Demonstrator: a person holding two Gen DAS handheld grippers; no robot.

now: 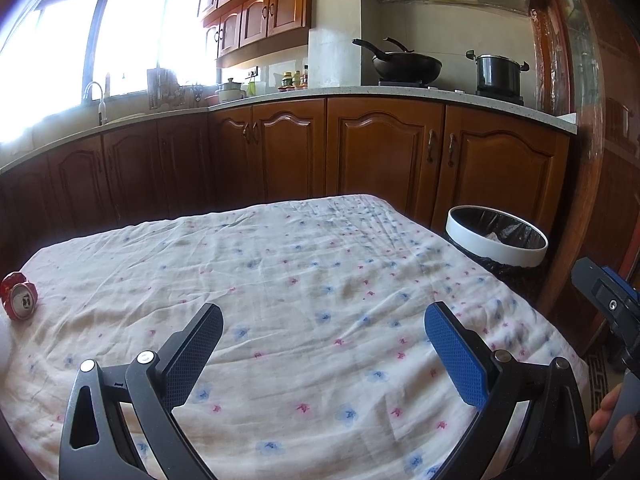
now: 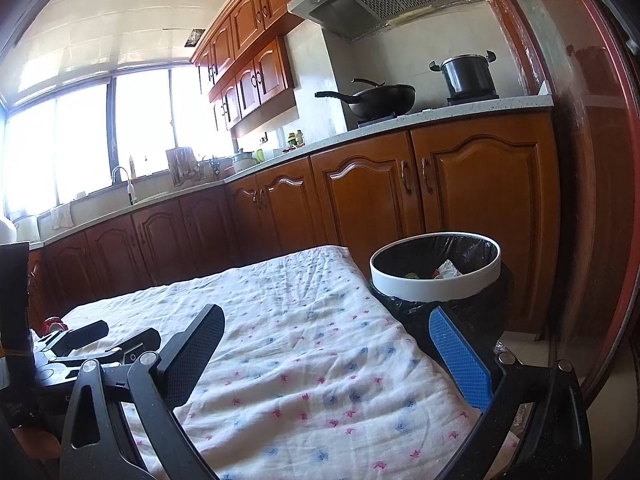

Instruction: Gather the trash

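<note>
A crushed red can (image 1: pixel 19 296) lies on its side at the far left edge of the table with the floral cloth (image 1: pixel 280 280). A white-rimmed bin with a black liner (image 1: pixel 496 240) stands off the table's far right corner; in the right wrist view it (image 2: pixel 435 276) holds crumpled paper and other scraps. My left gripper (image 1: pixel 324 320) is open and empty over the cloth, the can well to its left. My right gripper (image 2: pixel 328 324) is open and empty above the table's right edge, short of the bin. The left gripper (image 2: pixel 100 338) shows at the left of the right wrist view, a bit of the can (image 2: pixel 54 324) beyond it.
Wooden kitchen cabinets (image 1: pixel 380 152) run behind the table, with a wok (image 1: pixel 406 64) and a pot (image 1: pixel 498 72) on the stove and a sink tap (image 1: pixel 94 100) by the bright window. A wooden door frame (image 2: pixel 592 200) rises to the right of the bin.
</note>
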